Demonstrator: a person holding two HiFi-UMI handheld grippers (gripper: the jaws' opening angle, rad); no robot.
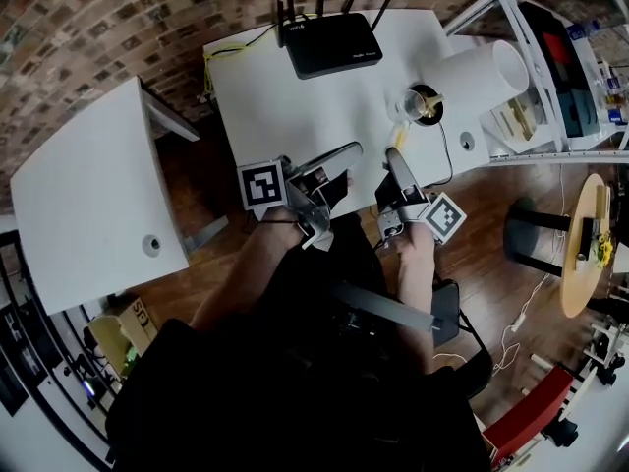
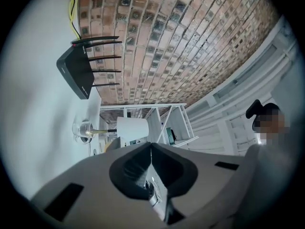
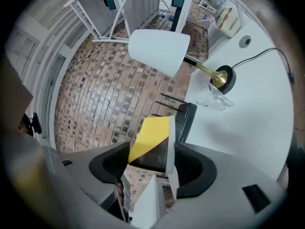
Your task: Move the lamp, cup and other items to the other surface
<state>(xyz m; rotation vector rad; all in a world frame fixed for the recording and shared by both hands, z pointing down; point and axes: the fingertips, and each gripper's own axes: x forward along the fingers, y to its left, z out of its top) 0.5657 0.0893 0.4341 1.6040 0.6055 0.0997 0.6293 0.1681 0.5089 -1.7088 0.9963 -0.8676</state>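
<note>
Lamp [image 1: 482,72], cup [image 3: 212,95], router [image 1: 329,39] all on table [image 1: 265,96]; right claw [image 3: 153,162] grasps yellow-black card [image 3: 150,136], left claw [image 2: 150,152] clenched, empty

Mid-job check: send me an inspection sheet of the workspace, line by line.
Surface: white table holds the items; second white table to its left.
Job's things: lamp and clear cup beside its base, both on the white table.
Clutter: black router near the table's far edge.
Grippers: left gripper, fingers together, nothing between; right gripper shut on a yellow-and-black item.
Cables: black lamp cord across the table; yellow cable at the table's back edge.
Surroundings: brick wall, white shelving, wood floor.
</note>
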